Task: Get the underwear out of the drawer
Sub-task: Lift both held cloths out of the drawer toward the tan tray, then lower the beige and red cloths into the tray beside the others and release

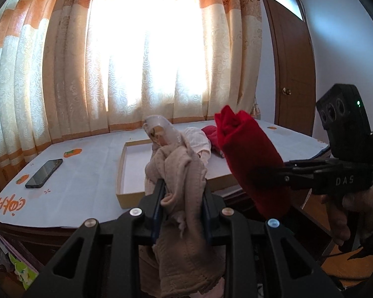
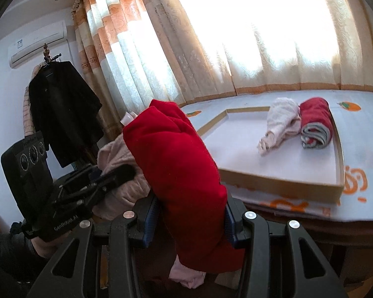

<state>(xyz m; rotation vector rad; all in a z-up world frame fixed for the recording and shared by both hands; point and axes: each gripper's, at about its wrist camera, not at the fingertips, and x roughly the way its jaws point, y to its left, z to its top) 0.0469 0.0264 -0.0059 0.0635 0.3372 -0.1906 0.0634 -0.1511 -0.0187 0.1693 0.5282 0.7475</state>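
Beige underwear (image 1: 184, 173): clamped in left hand-held gripper (image 1: 182, 193), raised before surface (image 1: 87, 159). Red underwear (image 2: 179, 164): clamped in right hand-held gripper (image 2: 191, 213). Shallow tray (image 2: 273, 173) on surface: white roll (image 2: 281, 124), red roll (image 2: 315, 121) at 1 o'clock. Phone (image 1: 44, 170) at 9 o'clock.

Left gripper (image 1: 182, 193): black angular plastic frame, silver round screws, blue finger pads.
Right gripper (image 2: 191, 211): the same black frame, white "DAS" lettering, green light, black cable.
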